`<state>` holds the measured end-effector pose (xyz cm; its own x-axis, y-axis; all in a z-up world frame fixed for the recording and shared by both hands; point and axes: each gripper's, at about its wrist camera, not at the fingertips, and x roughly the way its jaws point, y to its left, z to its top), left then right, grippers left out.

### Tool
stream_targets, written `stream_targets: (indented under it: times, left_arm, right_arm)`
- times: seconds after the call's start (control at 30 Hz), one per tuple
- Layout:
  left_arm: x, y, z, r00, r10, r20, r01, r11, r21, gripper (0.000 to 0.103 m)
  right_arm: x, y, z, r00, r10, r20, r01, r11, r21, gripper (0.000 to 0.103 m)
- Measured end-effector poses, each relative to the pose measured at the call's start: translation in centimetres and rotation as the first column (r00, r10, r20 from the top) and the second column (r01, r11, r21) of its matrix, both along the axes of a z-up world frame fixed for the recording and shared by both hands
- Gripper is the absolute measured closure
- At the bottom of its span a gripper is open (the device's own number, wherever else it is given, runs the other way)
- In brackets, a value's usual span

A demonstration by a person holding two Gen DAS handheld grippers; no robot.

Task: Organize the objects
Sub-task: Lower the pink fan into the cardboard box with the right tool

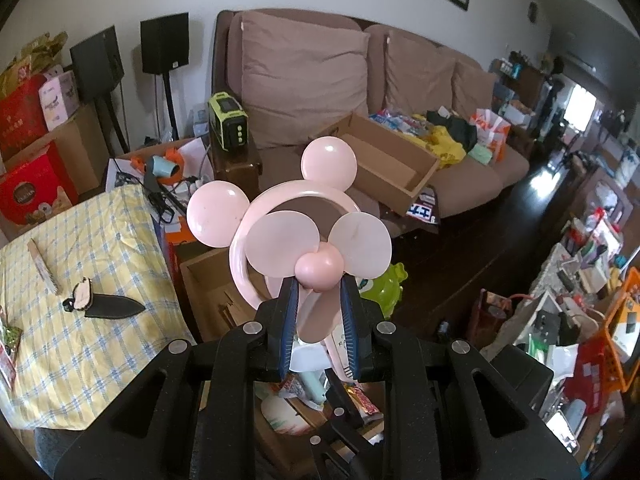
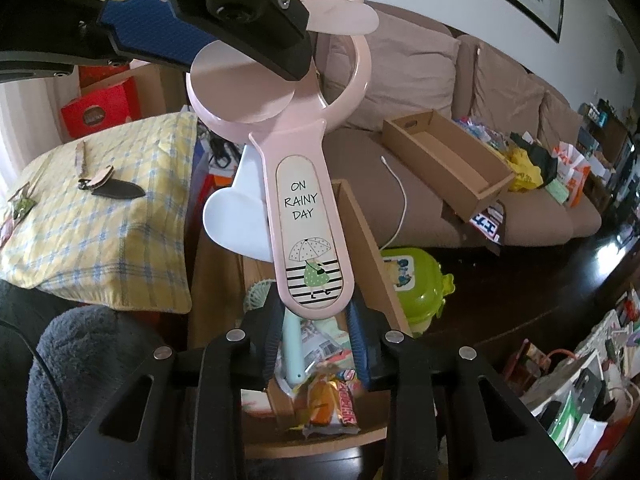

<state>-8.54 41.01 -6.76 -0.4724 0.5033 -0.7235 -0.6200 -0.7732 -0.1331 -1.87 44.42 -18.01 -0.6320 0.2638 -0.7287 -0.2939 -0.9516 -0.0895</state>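
A pink hand-held fan [image 1: 308, 240] with round ears and soft blades is held up in the air. My left gripper [image 1: 318, 286] is shut on its head, around the pink hub. In the right wrist view the fan's handle [image 2: 308, 232] reads "ON RAINY DAY". My right gripper [image 2: 314, 312] is shut on the handle's lower end. The left gripper's fingers [image 2: 256, 36] show at the top of that view, on the fan's head. A white heart-shaped piece [image 2: 236, 220] sits behind the handle.
Below the fan is an open cardboard box [image 2: 360, 232] holding snacks [image 2: 336, 400] and a mint fan. A yellow checked cloth [image 1: 92, 272] with a knife sheath [image 1: 108, 306] lies left. A brown sofa [image 1: 304, 80] with a cardboard tray [image 1: 392, 160] stands behind. A green container [image 2: 416, 280] sits on the floor.
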Motion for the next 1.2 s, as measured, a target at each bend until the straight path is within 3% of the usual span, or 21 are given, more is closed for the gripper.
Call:
stream_targets:
  times: [0.77, 1.2]
  left_arm:
    - [-0.8, 0.8, -2.2, 0.998, 0.002, 0.064, -0.002, 1.0, 0.0, 0.083]
    - [-1.7, 1.7, -4.9, 0.993, 0.011, 0.119, -0.008, 1.0, -0.021, 0.083]
  right_arm:
    - [-0.4, 0.9, -1.8, 0.998, -0.025, 0.06, 0.027, 0.999, -0.026, 0.073]
    - [-0.8, 1.5, -3.9, 0.993, -0.029, 0.118, 0.034, 0.998, -0.044, 0.073]
